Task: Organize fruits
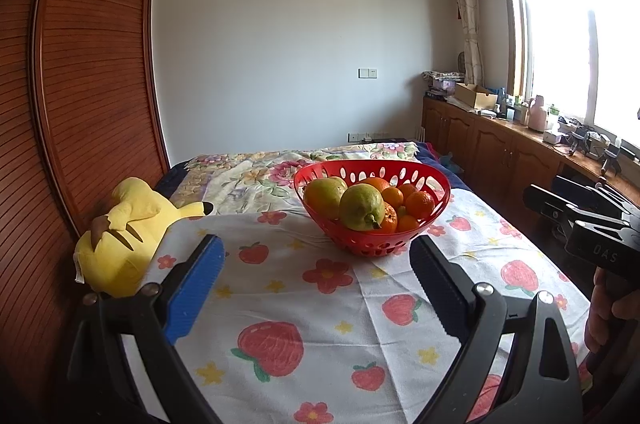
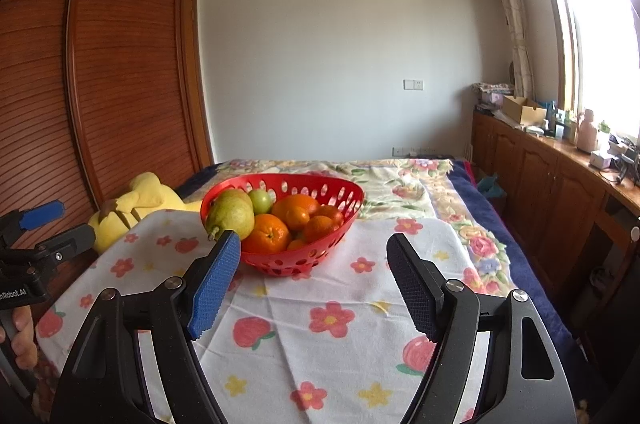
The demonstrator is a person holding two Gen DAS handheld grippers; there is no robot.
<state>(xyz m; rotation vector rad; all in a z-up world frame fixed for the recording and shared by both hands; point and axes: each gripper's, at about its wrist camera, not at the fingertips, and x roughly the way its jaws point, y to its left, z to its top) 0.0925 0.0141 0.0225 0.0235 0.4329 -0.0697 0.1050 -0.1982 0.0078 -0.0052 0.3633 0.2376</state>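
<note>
A red perforated basket (image 1: pixel 434 180) (image 2: pixel 320 186) stands on a white cloth with strawberry print (image 1: pixel 304 304) (image 2: pixel 320 324). It holds two green pears (image 1: pixel 360 206) (image 2: pixel 231 214), several oranges (image 1: pixel 418 204) (image 2: pixel 266 238) and a small green fruit (image 2: pixel 261 201). My left gripper (image 1: pixel 316 256) is open and empty, in front of the basket. My right gripper (image 2: pixel 314 252) is open and empty, also in front of the basket. Each gripper shows at the edge of the other's view (image 1: pixel 580 220) (image 2: pixel 44 224).
A yellow plush toy (image 1: pixel 128 232) (image 2: pixel 136 208) lies at the cloth's left edge by a wooden wardrobe (image 1: pixel 92 84). A floral bedspread (image 1: pixel 256 172) lies behind the basket. A wooden cabinet (image 2: pixel 560 176) with clutter runs along the right under the window.
</note>
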